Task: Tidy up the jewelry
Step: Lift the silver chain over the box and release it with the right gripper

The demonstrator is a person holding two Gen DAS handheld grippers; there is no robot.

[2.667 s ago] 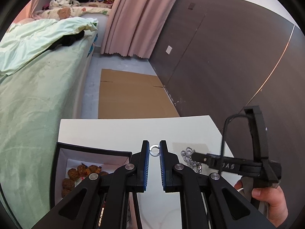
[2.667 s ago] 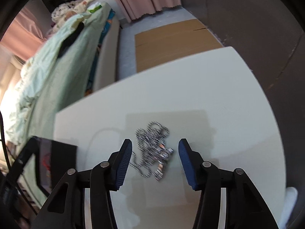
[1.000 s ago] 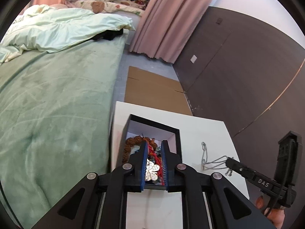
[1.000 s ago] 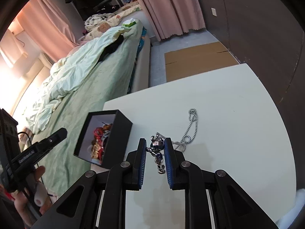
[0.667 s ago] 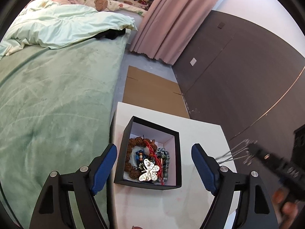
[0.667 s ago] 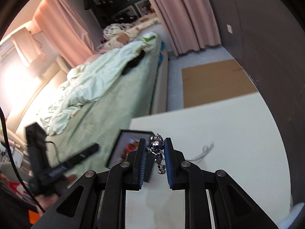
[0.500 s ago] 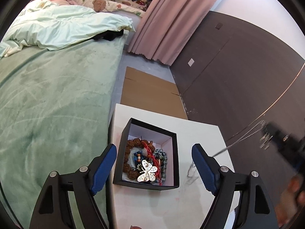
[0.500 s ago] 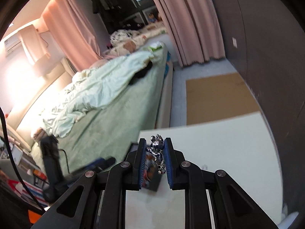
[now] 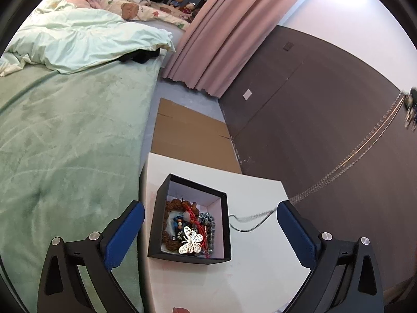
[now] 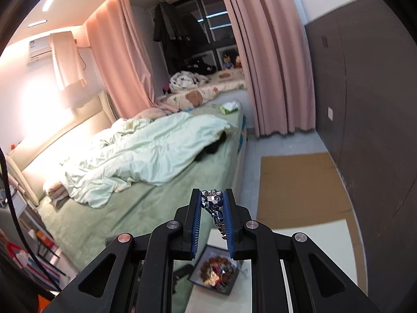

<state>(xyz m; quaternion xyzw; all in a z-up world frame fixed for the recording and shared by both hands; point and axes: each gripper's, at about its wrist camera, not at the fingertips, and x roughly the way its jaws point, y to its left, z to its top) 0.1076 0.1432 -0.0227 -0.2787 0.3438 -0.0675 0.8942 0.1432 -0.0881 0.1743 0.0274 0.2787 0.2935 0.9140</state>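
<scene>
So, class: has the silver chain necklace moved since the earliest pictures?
Yes. The silver chain necklace has gone up from the white table: the right gripper holds its pendant high, and only the tail end touches beside the black box.

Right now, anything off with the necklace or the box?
Yes: the right gripper has the necklace lifted high by its pendant, but the chain's tail drags on the table beside the black box, not inside. Left gripper jaws open, empty.
</scene>
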